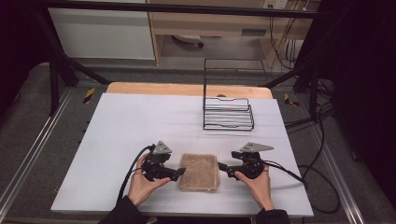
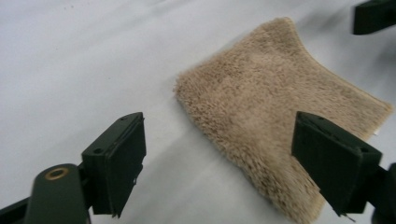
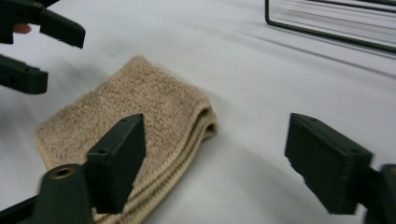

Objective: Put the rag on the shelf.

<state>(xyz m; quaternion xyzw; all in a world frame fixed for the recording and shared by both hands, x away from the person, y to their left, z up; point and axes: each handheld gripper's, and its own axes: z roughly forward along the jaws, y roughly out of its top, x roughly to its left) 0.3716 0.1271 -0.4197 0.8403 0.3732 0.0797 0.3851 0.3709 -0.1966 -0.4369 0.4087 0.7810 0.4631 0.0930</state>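
Folded towel [image 1: 199, 172] between left gripper [image 1: 179, 172] and right gripper [image 1: 221, 166], jaws spread, bare table [image 1: 140, 121] beyond.

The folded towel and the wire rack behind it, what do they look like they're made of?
The towel looks like tan terry cloth, probably cotton: a fuzzy looped pile, with stacked folded layers along one edge. The wire rack looks like thin metal rod with a black, likely painted or coated, finish; it is too far off to be sure.

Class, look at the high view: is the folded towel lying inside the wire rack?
No, the towel lies flat on the table between the two grippers, well apart from the wire rack farther back.
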